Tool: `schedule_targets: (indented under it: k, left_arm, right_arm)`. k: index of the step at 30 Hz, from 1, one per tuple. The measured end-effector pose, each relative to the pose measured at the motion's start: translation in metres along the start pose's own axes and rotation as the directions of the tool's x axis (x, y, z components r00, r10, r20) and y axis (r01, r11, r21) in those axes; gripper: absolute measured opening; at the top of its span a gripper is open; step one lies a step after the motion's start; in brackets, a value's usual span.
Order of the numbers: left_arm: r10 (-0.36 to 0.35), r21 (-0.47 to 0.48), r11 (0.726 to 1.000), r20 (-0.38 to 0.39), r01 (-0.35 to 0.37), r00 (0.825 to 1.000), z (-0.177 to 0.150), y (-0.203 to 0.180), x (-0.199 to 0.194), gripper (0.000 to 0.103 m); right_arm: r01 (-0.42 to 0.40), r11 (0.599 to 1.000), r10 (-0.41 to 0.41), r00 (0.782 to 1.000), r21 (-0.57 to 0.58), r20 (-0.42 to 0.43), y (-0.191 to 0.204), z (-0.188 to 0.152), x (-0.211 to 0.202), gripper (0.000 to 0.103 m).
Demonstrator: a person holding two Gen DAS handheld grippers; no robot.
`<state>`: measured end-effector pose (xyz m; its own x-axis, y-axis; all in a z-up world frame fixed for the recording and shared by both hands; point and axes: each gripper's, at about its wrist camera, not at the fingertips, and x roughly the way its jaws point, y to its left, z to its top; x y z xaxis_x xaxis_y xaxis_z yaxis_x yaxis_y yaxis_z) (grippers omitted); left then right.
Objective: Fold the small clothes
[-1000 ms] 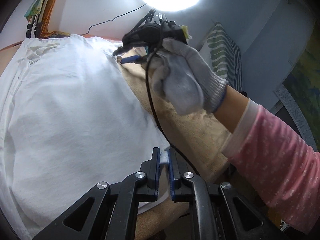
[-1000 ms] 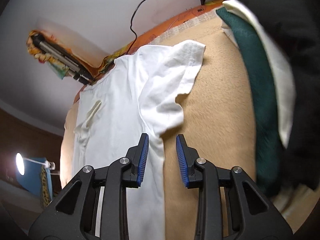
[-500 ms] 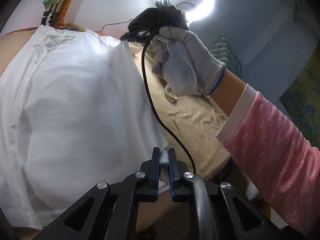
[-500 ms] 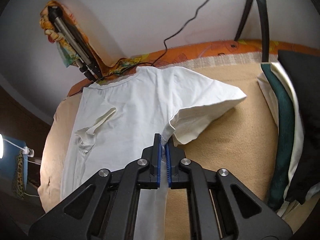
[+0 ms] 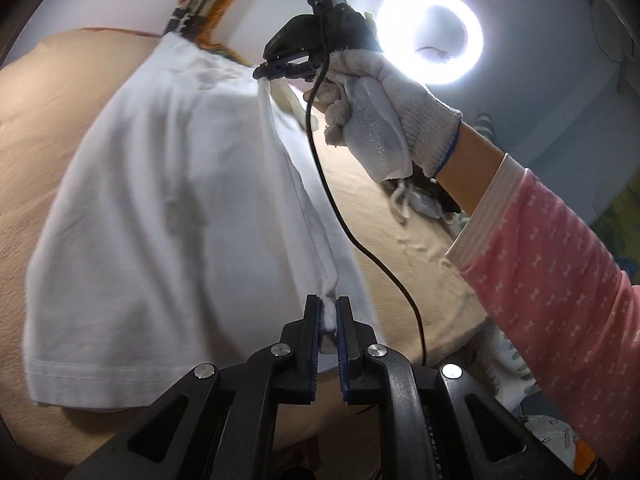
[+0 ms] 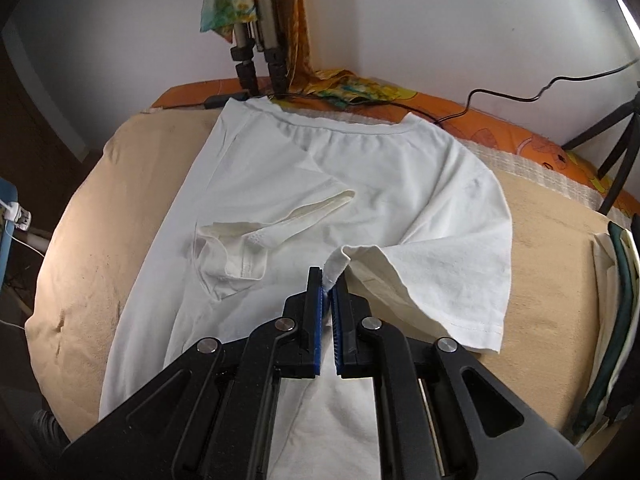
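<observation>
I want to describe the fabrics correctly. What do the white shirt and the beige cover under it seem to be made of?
White shirt: probably thin cotton jersey, matte; it drapes softly, with stitched hems and a ribbed neckline. Beige cover: it looks like a thicker, slightly fuzzy blanket cloth, matte, with soft dents; the fibre cannot be told.

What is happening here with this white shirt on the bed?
A person is folding a white T-shirt spread on a beige blanket. The left gripper pinches its side edge near the hem, and the right gripper pinches the same edge by the sleeve. That side is lifted; the other sleeve already lies folded inward.
</observation>
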<state>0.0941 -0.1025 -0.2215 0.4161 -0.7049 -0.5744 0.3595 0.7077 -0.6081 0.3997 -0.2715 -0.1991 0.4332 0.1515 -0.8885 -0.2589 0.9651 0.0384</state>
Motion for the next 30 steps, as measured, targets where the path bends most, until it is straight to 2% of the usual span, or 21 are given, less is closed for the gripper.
schedule_targets:
  k: [5, 7, 9, 10, 13, 16, 19, 23, 26, 29, 30]
  left_arm:
    - [0.03, -0.007, 1.0, -0.016, -0.03, 0.999, -0.003, 0.013, 0.004, 0.005]
    - [0.034, -0.007, 0.999, -0.02, -0.034, 0.999, -0.005, 0.017, 0.005, 0.005]
    - [0.033, -0.009, 0.999, -0.024, -0.033, 0.999, -0.007, 0.018, 0.007, 0.005]
    - [0.031, -0.01, 0.999, -0.025, -0.031, 0.999, -0.007, 0.019, 0.007, 0.005]
    - [0.023, -0.015, 1.0, -0.025, -0.023, 0.999, -0.007, 0.021, 0.008, 0.005]
    - [0.017, -0.017, 1.0, -0.025, -0.017, 1.0, -0.01, 0.023, 0.007, 0.005]
    - [0.017, -0.008, 1.0, -0.026, -0.017, 1.0, -0.01, 0.024, 0.008, 0.005]
    - [0.013, -0.008, 1.0, -0.028, -0.014, 1.0, -0.01, 0.025, 0.009, 0.005]
    - [0.012, -0.008, 1.0, -0.029, -0.012, 1.0, -0.009, 0.026, 0.009, 0.005]
    - [0.01, -0.004, 1.0, -0.029, -0.01, 1.0, -0.008, 0.025, 0.009, 0.005]
    - [0.008, -0.005, 1.0, -0.029, -0.008, 1.0, -0.009, 0.026, 0.009, 0.005]
  right_arm:
    - [0.004, 1.0, -0.005, 0.997, -0.014, -0.074, 0.012, -0.006, 0.031, 0.007]
    - [-0.032, 1.0, 0.031, 0.997, -0.001, -0.068, 0.009, -0.007, 0.03, 0.017]
    - [-0.107, 0.994, 0.109, 0.991, 0.032, -0.076, 0.002, -0.008, 0.021, 0.043]
    - [-0.121, 0.992, 0.124, 0.99, 0.04, -0.073, 0.0, -0.008, 0.015, 0.044]
    - [-0.179, 0.983, 0.179, 0.984, 0.038, -0.003, -0.015, -0.012, -0.021, 0.044]
    - [-0.139, 0.984, 0.134, 0.989, 0.108, 0.056, -0.053, -0.011, -0.042, 0.045]
    - [-0.056, 0.969, 0.044, 0.997, 0.242, 0.057, -0.103, -0.013, -0.039, 0.045]
    - [-0.048, 0.924, 0.037, 0.999, 0.379, 0.037, -0.149, -0.021, -0.021, 0.046]
    - [-0.056, 0.909, 0.057, 0.998, 0.414, 0.011, -0.157, -0.027, -0.002, 0.047]
    - [-0.051, 0.927, 0.05, 0.999, 0.371, 0.013, -0.146, -0.025, 0.006, 0.047]
    - [-0.064, 0.929, 0.064, 0.998, 0.366, 0.011, -0.143, -0.024, 0.007, 0.034]
